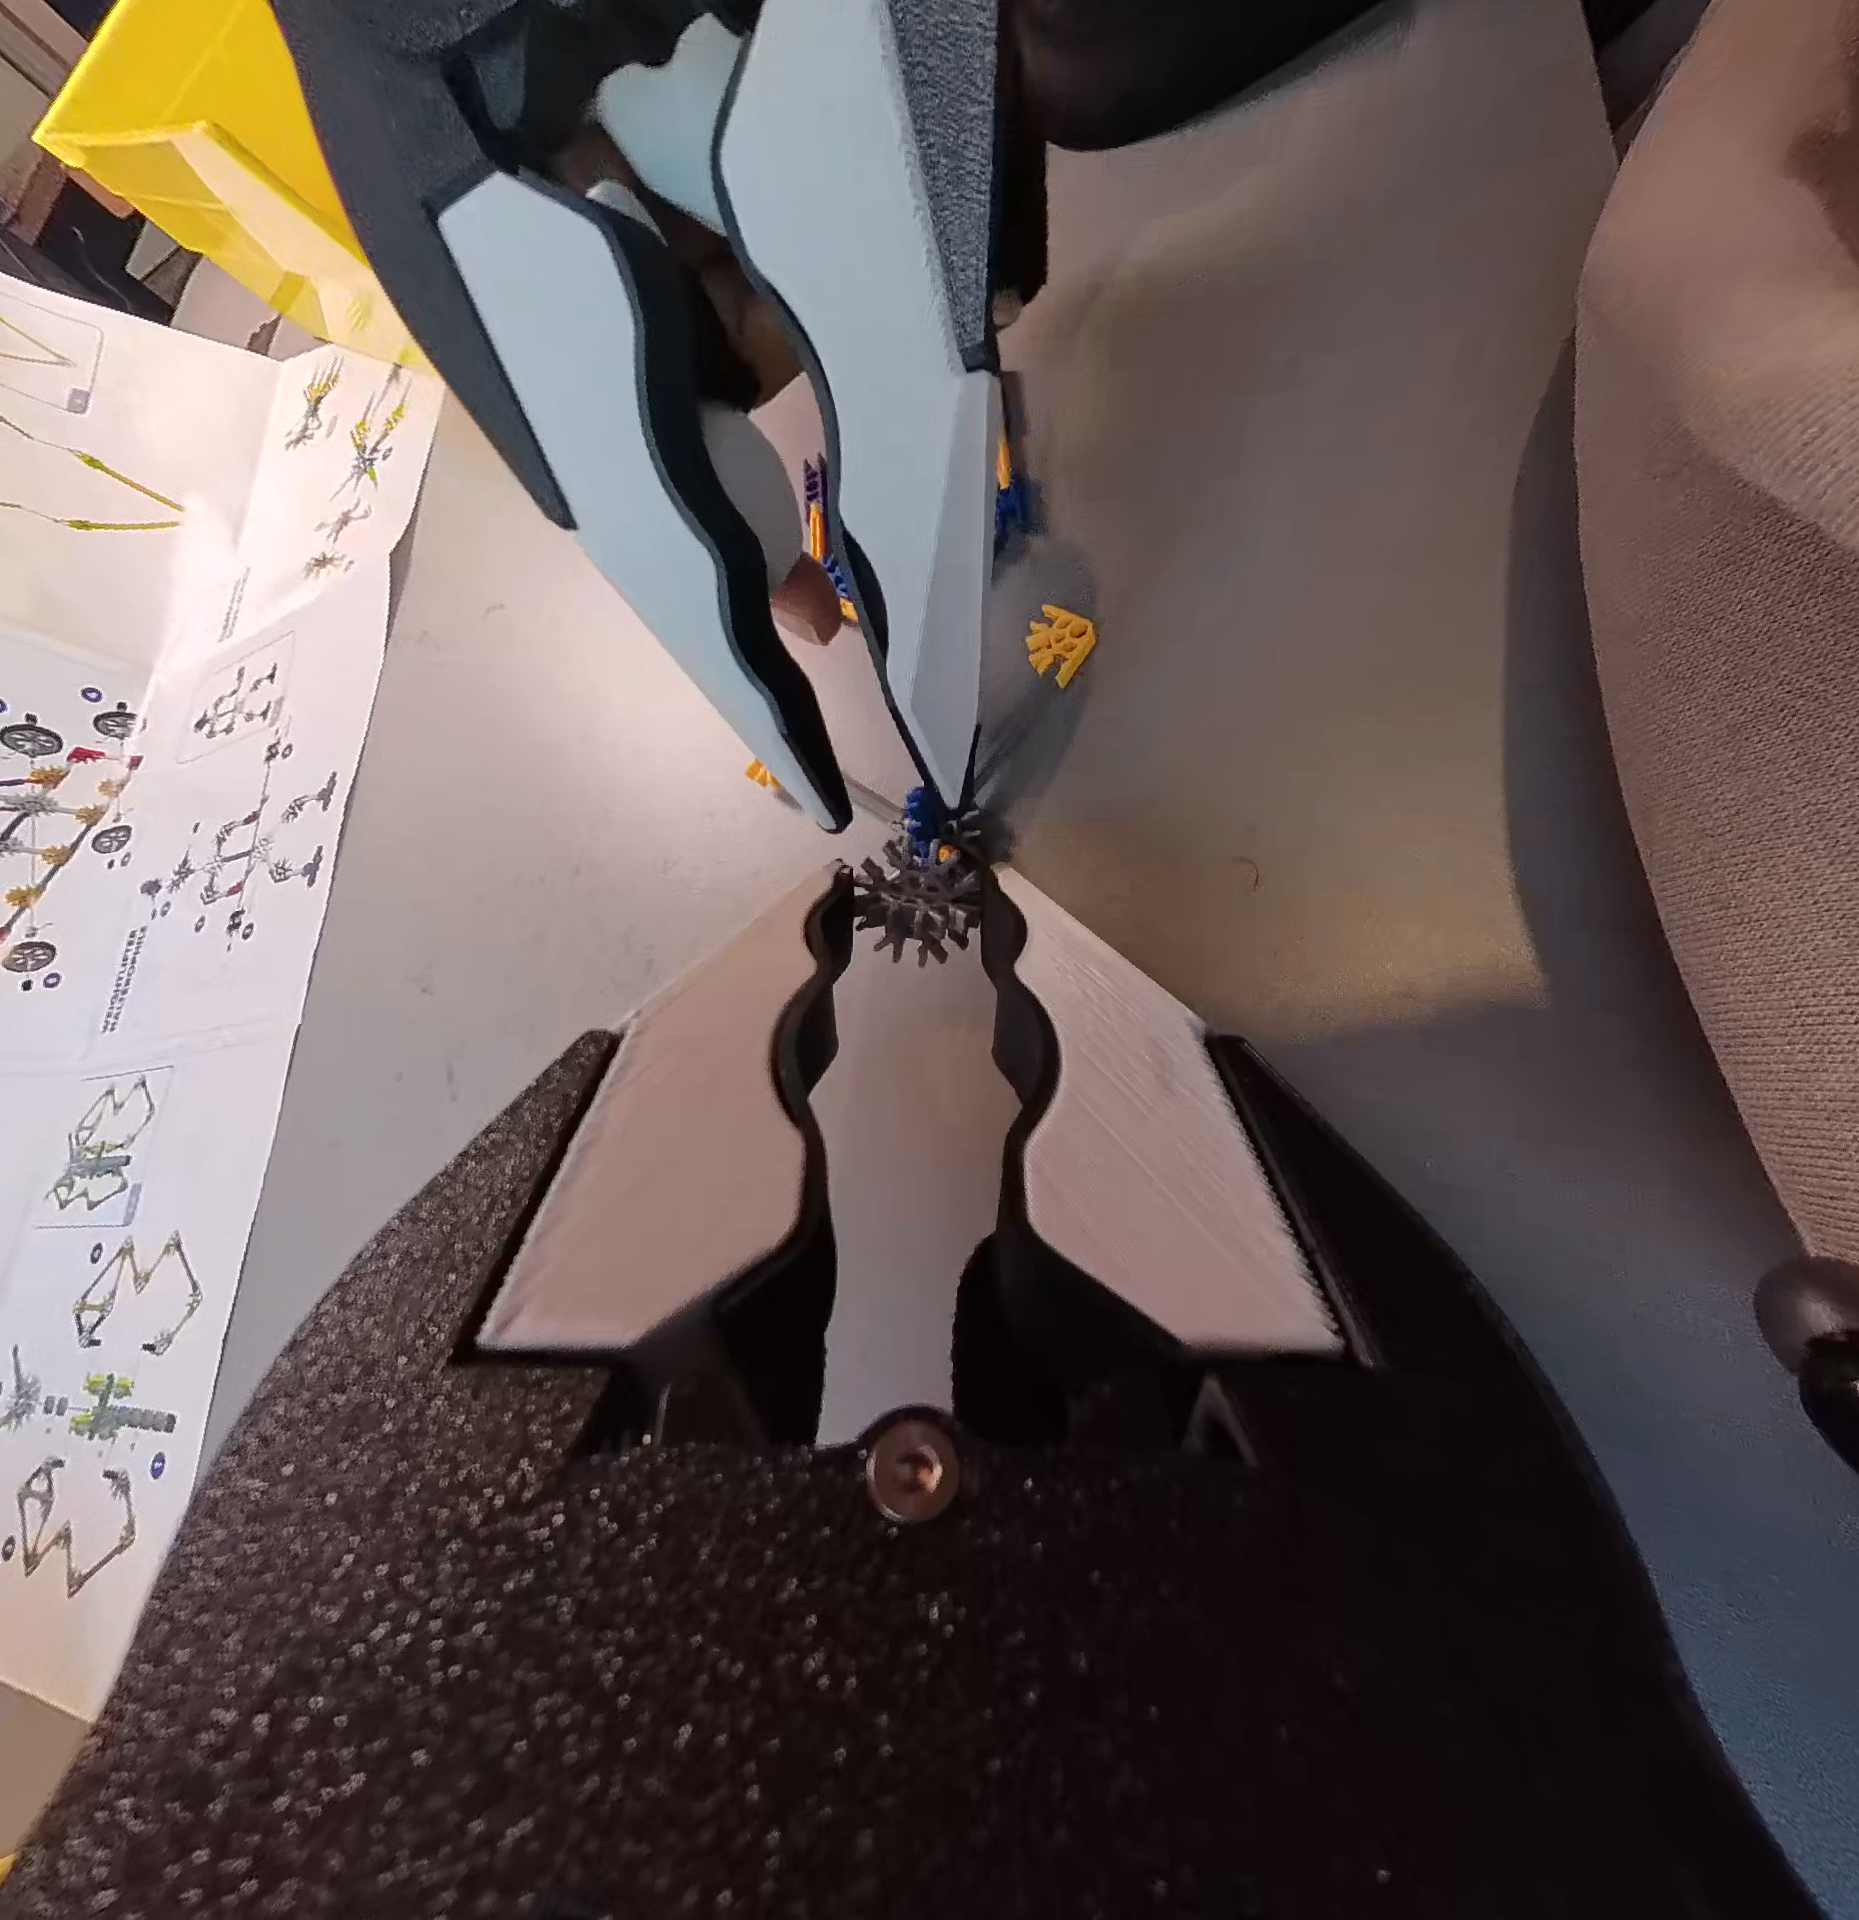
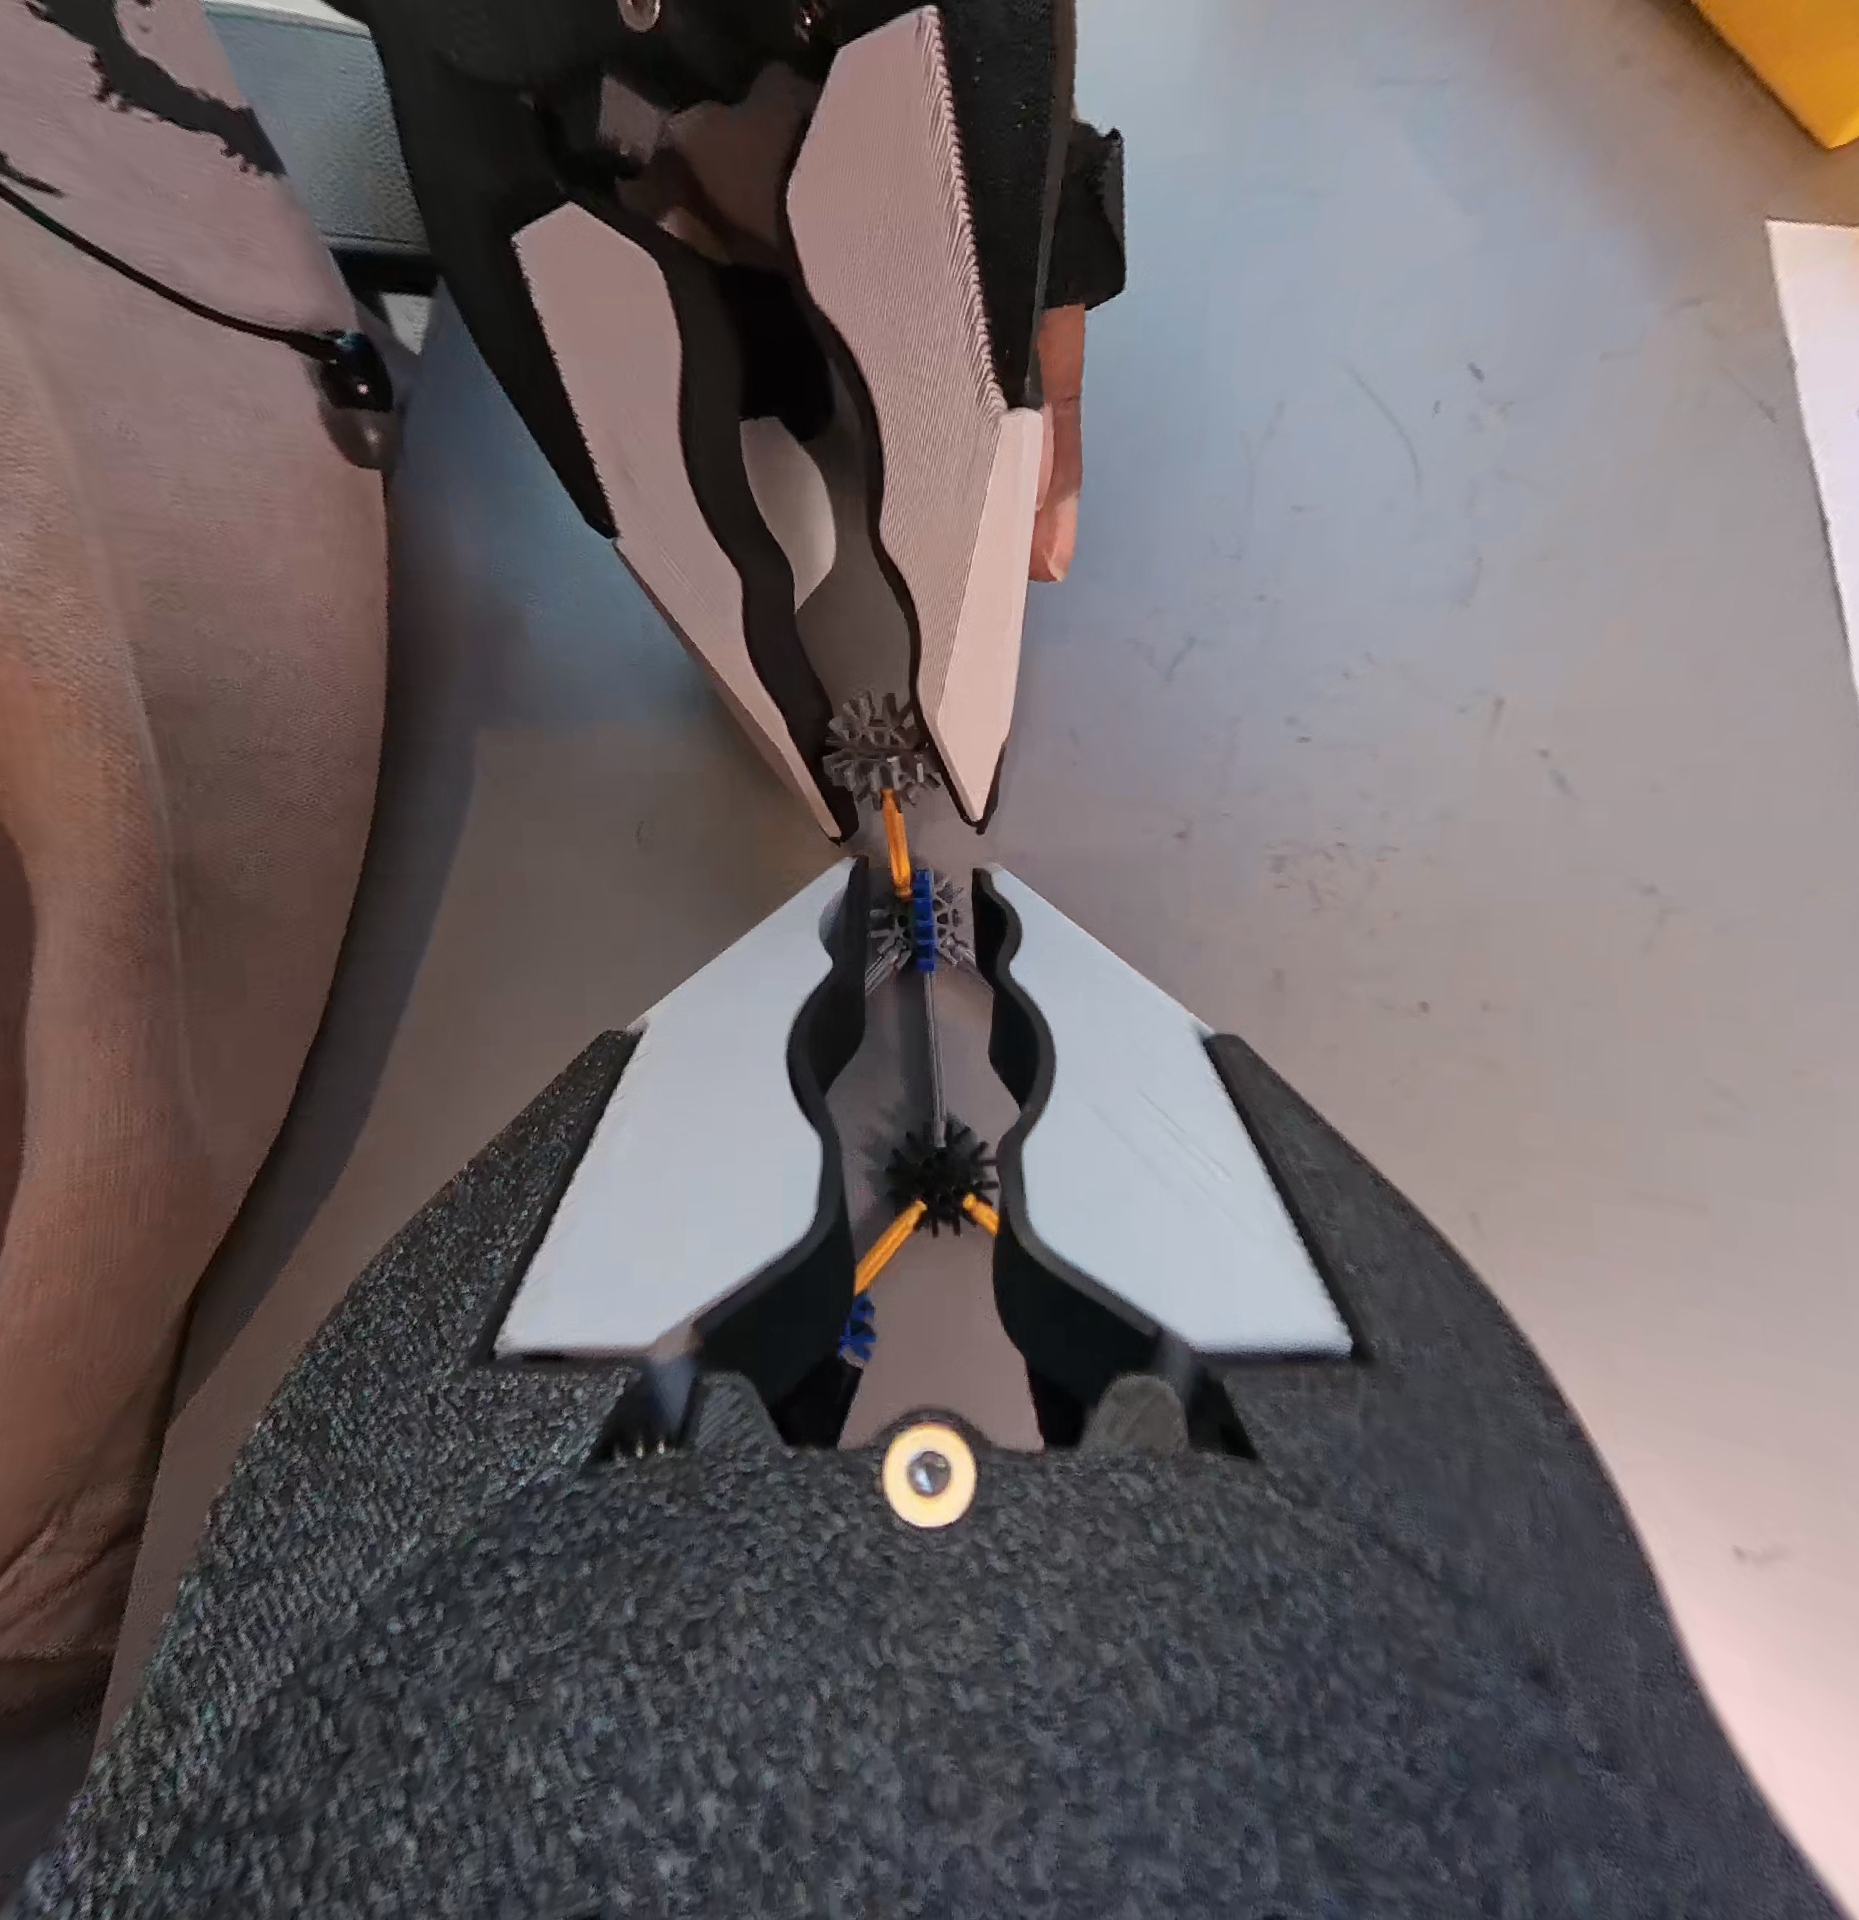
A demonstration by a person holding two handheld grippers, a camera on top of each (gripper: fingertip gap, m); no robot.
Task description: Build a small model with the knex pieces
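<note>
The left gripper grips a grey snowflake connector between its fingertips, held above the grey surface. A short yellow rod runs from that connector to a blue-and-grey connector pair, which the right gripper clamps near its tips. From the pair a thin grey rod leads back between the right fingers to a black connector, from which two more yellow rods branch; one ends at a small blue piece. The two grippers meet tip to tip, nearly touching. In the left wrist view the right gripper comes in from the top, its grip somewhat blurred. A loose yellow connector lies on the surface just beside the right gripper. An instruction sheet lies at the surface's left edge, with a yellow bin beyond it, at the far left corner. A person's beige garment borders the surface.
</note>
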